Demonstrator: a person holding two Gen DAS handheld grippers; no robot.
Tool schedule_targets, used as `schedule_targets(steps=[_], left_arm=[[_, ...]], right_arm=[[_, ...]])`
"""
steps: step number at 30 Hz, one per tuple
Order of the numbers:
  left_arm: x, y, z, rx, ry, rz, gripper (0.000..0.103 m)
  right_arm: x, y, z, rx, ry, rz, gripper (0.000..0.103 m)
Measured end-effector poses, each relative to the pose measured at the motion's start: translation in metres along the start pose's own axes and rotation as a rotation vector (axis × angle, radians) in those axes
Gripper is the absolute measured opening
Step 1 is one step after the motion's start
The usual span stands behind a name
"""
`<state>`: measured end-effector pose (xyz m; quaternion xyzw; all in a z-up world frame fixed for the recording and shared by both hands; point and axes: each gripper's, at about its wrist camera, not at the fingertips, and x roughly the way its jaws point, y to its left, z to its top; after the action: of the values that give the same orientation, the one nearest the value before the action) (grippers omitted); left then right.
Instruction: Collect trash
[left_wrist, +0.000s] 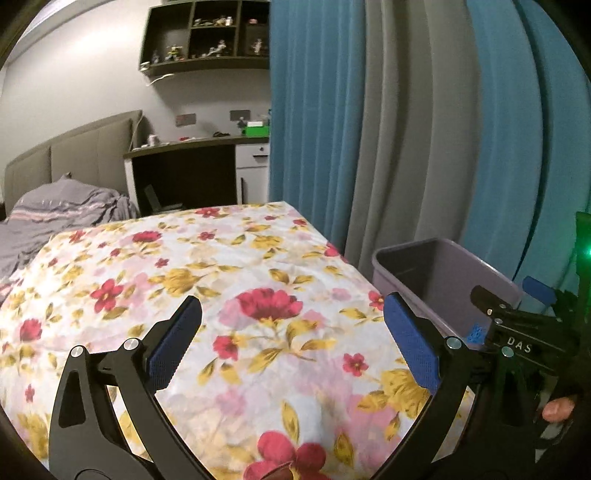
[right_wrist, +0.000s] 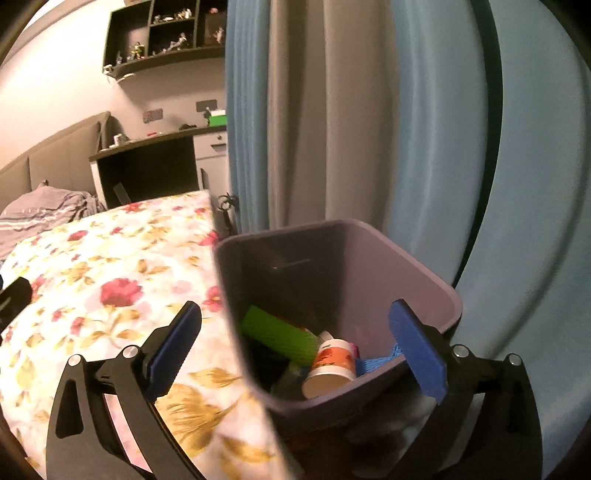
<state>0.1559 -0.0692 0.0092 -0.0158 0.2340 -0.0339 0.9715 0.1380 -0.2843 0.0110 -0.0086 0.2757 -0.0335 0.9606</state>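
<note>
Both hand-held grippers gape empty: left hand-held gripper (left_wrist: 291, 343) above floral bedspread (left_wrist: 207, 266); right hand-held gripper (right_wrist: 295, 343) over purple bin (right_wrist: 424, 273), paper cup (right_wrist: 328, 369) at 6 o'clock inside.

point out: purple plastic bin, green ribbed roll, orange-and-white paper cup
purple plastic bin (right_wrist: 417, 266), right wrist view, inner far wall
green ribbed roll (right_wrist: 277, 332), right wrist view, mid-body
orange-and-white paper cup (right_wrist: 332, 360), right wrist view, printed side

I note a white bedsheet (left_wrist: 229, 280) printed with red flowers and yellow leaves; a dull purple bin (right_wrist: 369, 258) holding a green ribbed roll (right_wrist: 277, 332) and an orange-and-white cup (right_wrist: 332, 363); curtains (left_wrist: 369, 129) in blue and grey; blue gripper pads (left_wrist: 173, 347).
</note>
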Motion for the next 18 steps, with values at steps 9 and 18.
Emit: schedule_targets(steps=[9, 18], left_arm=[[-0.033, 0.029, -0.016, -0.053, -0.001, 0.03, 0.097], [-0.073, 0.055, -0.03, -0.056, -0.032, 0.049, 0.097]], right_arm=[[-0.038, 0.04, -0.01, -0.042, -0.052, 0.009, 0.097], [-0.076, 0.077, -0.025, -0.089, -0.105, 0.04, 0.097]])
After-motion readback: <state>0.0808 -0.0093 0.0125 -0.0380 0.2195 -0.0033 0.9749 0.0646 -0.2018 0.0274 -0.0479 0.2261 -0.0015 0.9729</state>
